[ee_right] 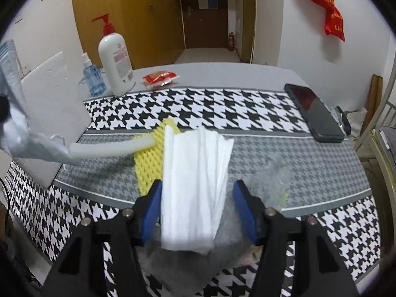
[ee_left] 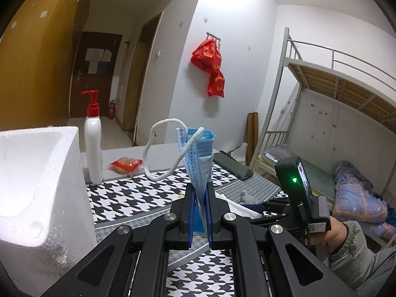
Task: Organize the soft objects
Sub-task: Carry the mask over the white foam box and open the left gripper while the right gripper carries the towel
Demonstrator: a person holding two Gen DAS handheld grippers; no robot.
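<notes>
Holding a blue face mask upright, my left gripper is clenched on its lower end, so the ear loop droops clear toward ten o'clock. A white foam box stands at nine o'clock, probably where the mask is headed. My right gripper has its jaws parted around a folded white tissue; the pads do not press it, so I judge it released. It seems to lie tilted over a yellow foam net, toward eleven o'clock of it on the houndstooth cloth. A phone rests at two o'clock, well apart.
</notes>
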